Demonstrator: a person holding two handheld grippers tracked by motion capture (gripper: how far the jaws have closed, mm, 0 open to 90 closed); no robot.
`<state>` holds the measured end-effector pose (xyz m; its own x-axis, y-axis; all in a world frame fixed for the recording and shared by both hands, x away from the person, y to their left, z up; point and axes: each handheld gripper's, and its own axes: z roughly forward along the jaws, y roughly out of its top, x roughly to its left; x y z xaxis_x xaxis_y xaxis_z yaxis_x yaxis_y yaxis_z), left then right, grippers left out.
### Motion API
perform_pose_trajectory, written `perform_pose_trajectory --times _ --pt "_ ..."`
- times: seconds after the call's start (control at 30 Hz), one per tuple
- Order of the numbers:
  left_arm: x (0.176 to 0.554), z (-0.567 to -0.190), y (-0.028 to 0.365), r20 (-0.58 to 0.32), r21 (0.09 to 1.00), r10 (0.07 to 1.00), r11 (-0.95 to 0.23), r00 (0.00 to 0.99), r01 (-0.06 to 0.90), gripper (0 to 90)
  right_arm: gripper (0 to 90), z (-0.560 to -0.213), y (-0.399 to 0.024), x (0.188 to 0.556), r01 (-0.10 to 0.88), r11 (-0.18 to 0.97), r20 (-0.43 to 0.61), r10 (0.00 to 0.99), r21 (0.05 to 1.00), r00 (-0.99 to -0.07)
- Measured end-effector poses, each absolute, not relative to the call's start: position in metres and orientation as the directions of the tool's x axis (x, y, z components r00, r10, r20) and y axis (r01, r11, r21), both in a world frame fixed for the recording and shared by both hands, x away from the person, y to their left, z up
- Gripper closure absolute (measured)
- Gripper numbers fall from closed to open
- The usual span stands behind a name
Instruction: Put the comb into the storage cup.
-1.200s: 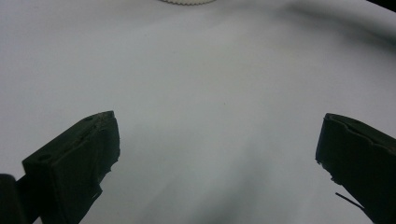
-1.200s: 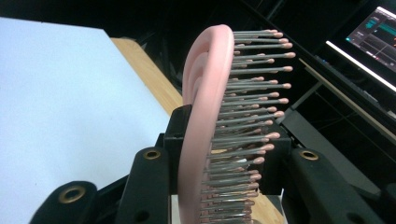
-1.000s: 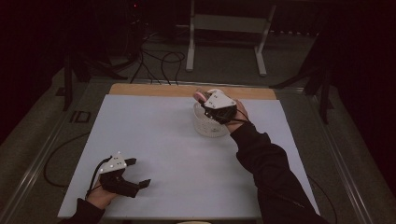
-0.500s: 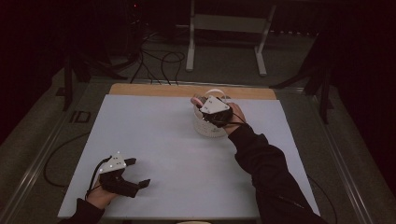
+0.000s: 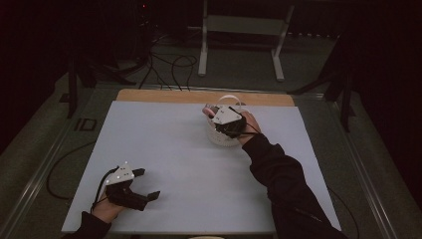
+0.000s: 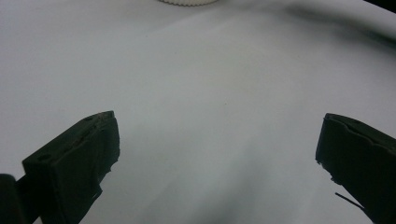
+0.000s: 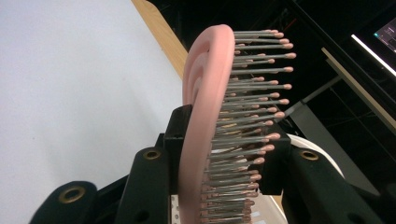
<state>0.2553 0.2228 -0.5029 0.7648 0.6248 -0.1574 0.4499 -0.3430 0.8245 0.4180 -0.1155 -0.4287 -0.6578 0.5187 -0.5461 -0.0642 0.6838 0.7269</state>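
We have the pink, pin-bristled plastic hairbrush (image 7: 205, 121) clamped in our right gripper (image 5: 225, 118), over the white basket (image 5: 219, 139); lowering it in remains. Our left gripper (image 5: 142, 185) rests, jaws apart.

Wide bare surface (image 5: 189, 164) is left between the white basket (image 5: 221, 137) and the left hand-held gripper (image 5: 142, 185), well apart from it. The basket's opening is blocked from above by the right hand-held gripper (image 5: 219, 113) and the pink hairbrush (image 7: 205, 121) clamped in it. Left of the basket, passage is unobstructed.
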Motion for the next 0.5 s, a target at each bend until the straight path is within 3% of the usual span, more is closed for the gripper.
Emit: perform_pose_trajectory --times 0.5 --pt "0.255 -0.5026 0.2223 -0.152 0.824 0.622 -0.35 0.768 0.446 0.3 63.8 -0.4348 -0.1076 0.4126 -0.087 0.712 -0.577 0.484 0.696 -0.658"
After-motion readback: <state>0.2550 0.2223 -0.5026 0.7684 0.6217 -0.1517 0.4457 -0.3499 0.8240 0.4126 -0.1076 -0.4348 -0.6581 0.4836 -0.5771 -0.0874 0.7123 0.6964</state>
